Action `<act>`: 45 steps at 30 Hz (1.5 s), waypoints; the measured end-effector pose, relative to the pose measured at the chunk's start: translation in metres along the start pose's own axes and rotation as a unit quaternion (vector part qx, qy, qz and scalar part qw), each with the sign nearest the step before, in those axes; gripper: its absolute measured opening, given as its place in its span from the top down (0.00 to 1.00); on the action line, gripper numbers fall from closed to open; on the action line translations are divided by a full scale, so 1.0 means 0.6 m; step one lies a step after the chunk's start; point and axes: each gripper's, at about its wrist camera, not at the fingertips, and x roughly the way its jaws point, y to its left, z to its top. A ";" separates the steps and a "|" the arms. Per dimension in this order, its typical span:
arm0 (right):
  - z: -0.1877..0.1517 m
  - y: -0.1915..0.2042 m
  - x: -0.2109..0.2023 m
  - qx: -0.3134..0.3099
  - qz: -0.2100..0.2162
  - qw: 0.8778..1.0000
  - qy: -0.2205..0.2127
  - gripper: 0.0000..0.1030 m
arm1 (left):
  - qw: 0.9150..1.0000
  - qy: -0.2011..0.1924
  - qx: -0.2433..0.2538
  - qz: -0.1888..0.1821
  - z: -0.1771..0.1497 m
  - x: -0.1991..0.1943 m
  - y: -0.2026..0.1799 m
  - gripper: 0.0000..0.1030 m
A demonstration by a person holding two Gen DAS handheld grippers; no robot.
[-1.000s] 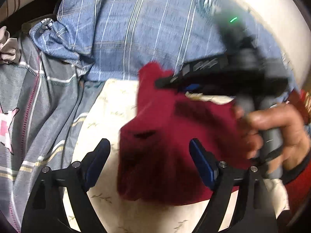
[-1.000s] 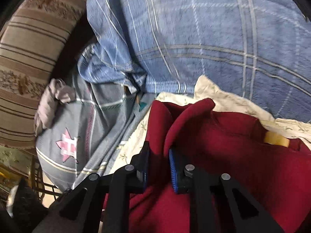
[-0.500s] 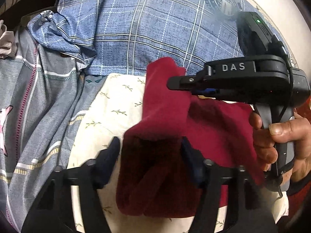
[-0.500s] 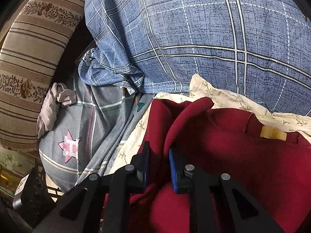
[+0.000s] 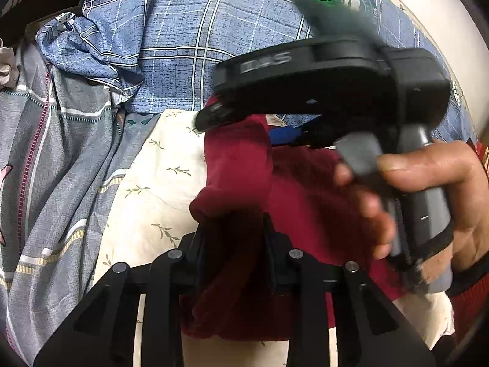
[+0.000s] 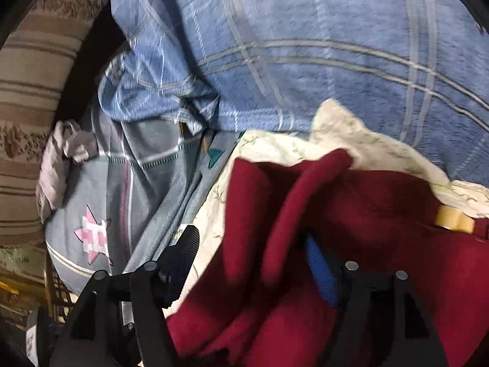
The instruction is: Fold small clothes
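A dark red garment (image 5: 238,165) lies bunched on a cream leaf-print cloth (image 5: 159,183). My left gripper (image 5: 233,235) has its jaws closing, and the pads pinch a gathered bunch of the red fabric. Just beyond it, a hand (image 5: 428,183) holds my right gripper (image 5: 238,130) over the raised red fold. In the right wrist view the right gripper (image 6: 250,260) has its jaws opening wide. A standing fold of the red garment (image 6: 382,260) rises loose between them, and neither pad presses it. A tan label (image 6: 452,218) shows at the garment's right.
A blue plaid sheet (image 5: 189,30) covers the back. A grey striped cloth with a pink star (image 6: 91,235) lies to the left, with a small pale rag (image 6: 58,165) on it. A brown striped cushion (image 6: 27,91) borders the far left.
The left jaws have closed from wide apart onto the red bunch. The right jaws, which pinched the red fold, have sprung apart and let it go; the right gripper has shifted left.
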 end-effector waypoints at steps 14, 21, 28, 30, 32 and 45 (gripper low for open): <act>-0.033 -0.028 -0.134 -0.032 0.000 0.994 -0.100 0.81 | 0.998 -0.024 0.013 -0.056 0.012 -0.056 -0.054 0.72; -0.104 -0.103 -0.267 -0.021 -0.039 0.989 -0.144 0.84 | 0.991 -0.014 0.054 -0.124 0.019 -0.074 -0.210 0.72; -0.194 -0.231 -0.332 0.030 -0.091 0.984 -0.149 0.86 | 0.982 0.027 0.088 -0.163 -0.024 -0.012 -0.344 0.74; -0.214 -0.267 -0.326 0.047 -0.111 0.981 -0.149 0.85 | 0.981 0.041 0.095 -0.164 -0.041 0.015 -0.370 0.74; -0.223 -0.303 -0.307 0.073 -0.121 0.980 -0.143 0.85 | 0.980 0.062 0.100 -0.161 -0.053 0.042 -0.384 0.73; -0.332 -0.280 -0.348 0.110 -0.077 0.977 -0.163 0.33 | 0.984 0.020 0.170 -0.057 -0.044 -0.057 -0.251 0.35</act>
